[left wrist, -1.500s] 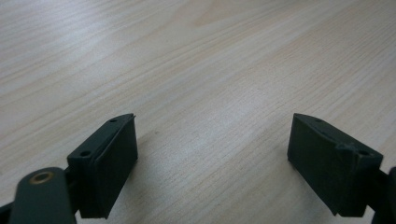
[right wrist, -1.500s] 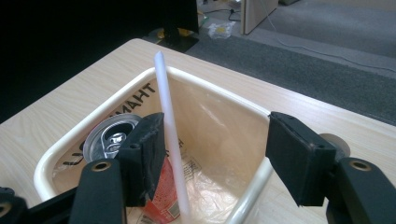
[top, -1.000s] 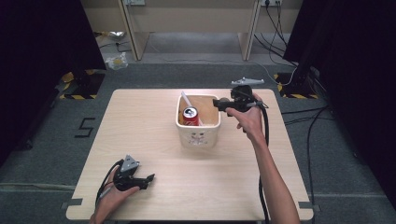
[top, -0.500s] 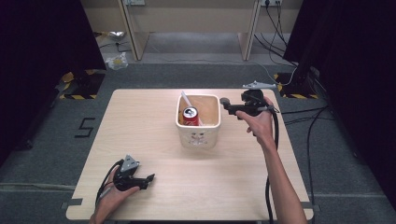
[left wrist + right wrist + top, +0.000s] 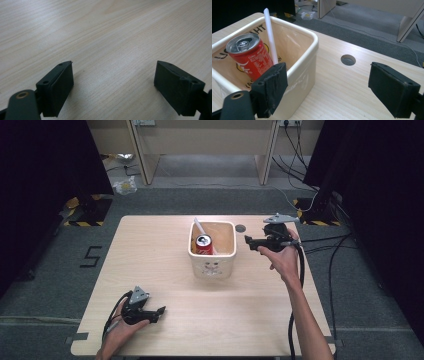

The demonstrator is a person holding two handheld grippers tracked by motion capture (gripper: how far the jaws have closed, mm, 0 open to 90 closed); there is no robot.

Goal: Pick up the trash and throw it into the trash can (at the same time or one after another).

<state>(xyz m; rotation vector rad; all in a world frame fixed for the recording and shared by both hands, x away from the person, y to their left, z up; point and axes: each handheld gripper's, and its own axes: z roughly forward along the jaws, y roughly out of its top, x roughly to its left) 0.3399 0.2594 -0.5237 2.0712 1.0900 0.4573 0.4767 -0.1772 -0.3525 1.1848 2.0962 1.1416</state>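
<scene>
A cream square bin (image 5: 212, 265) stands mid-table and holds a red soda can (image 5: 203, 244) and a white stick (image 5: 199, 226) leaning on its far wall. My right gripper (image 5: 248, 241) hovers just right of the bin, open and empty, pointing left. In the right gripper view the can (image 5: 249, 58) and stick (image 5: 270, 35) sit inside the bin (image 5: 302, 72), left of the wide-apart jaws (image 5: 327, 86). My left gripper (image 5: 160, 312) rests near the table's front left corner, open. The left gripper view has bare wood between the jaws (image 5: 113, 85).
The wooden table (image 5: 150, 255) has a round cable hole (image 5: 241, 227) just behind the right gripper, also seen as a hole (image 5: 348, 60) in the right gripper view. Cables (image 5: 320, 242) trail off the right edge. Desk legs and a crumpled bag (image 5: 124, 185) lie on the floor beyond.
My right gripper has drawn back to the right, away from over the bin, and now hangs beside its right wall. The left gripper has stayed put.
</scene>
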